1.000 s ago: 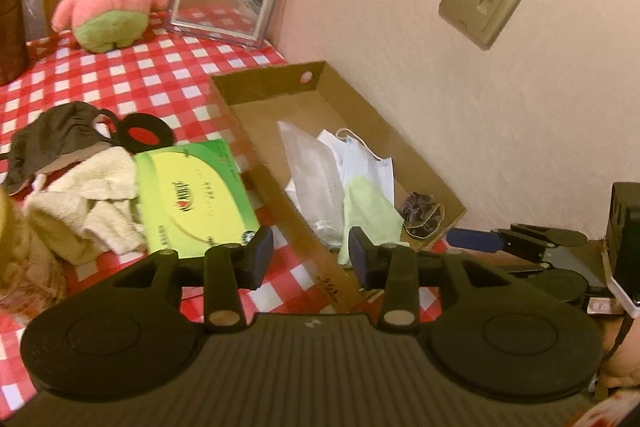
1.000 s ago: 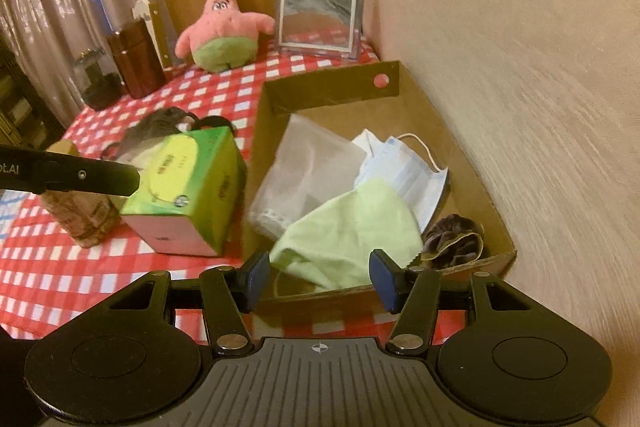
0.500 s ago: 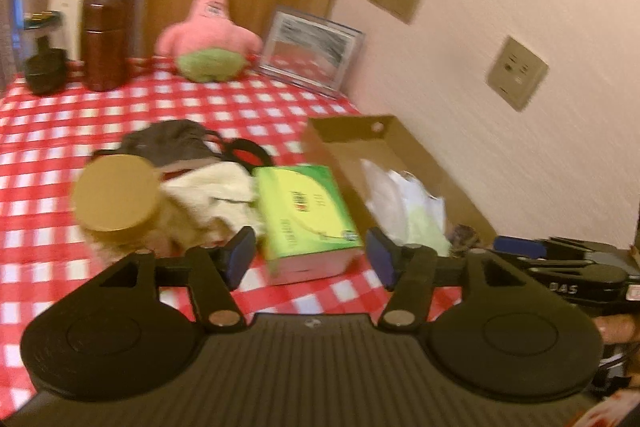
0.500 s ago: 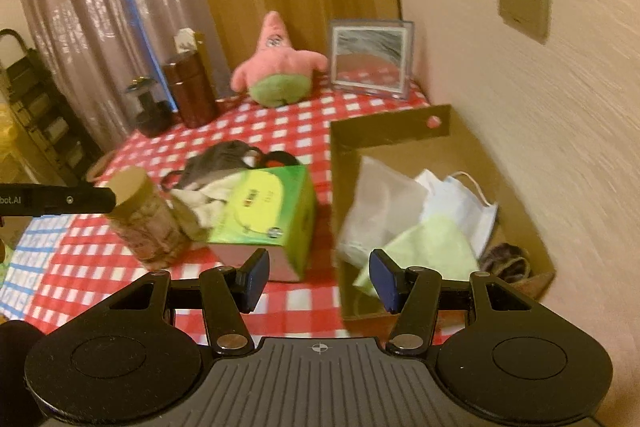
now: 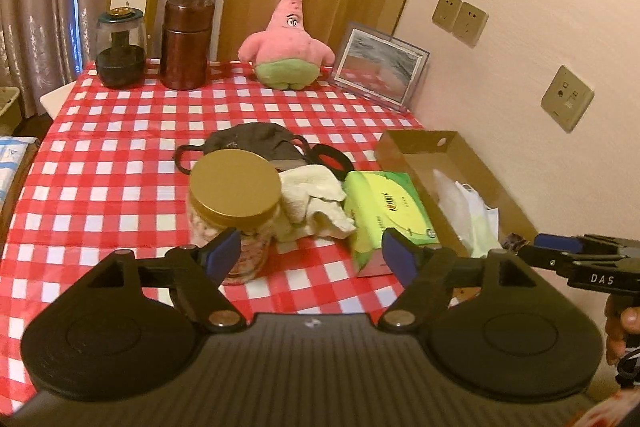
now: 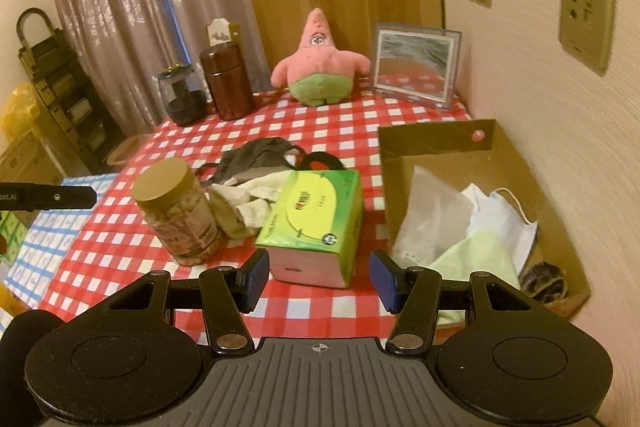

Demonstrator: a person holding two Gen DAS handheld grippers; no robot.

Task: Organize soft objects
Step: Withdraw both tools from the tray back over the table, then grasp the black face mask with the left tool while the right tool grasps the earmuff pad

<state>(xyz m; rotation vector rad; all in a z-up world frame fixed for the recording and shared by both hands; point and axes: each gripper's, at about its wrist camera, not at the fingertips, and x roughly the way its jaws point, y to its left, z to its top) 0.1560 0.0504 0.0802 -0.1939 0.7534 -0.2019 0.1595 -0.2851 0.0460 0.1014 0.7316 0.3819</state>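
Your left gripper (image 5: 310, 253) hangs above the checked tablecloth (image 5: 120, 187), its jaws opening with nothing between them. Just ahead of its fingers stand a gold-lidded jar (image 5: 234, 199), a cream cloth (image 5: 316, 201) and a green tissue box (image 5: 386, 211); a dark mask (image 5: 252, 141) lies beyond the jar. Your right gripper (image 6: 318, 279) holds its jaws apart and empty over the near edge of the tissue box. Ahead and to its right, the cardboard tray (image 6: 436, 143) holds a light green cloth (image 6: 476, 259), a white face mask (image 6: 502, 215) and a dark scrunchie (image 6: 544, 281). A pink plush star (image 6: 318, 65) sits far ahead.
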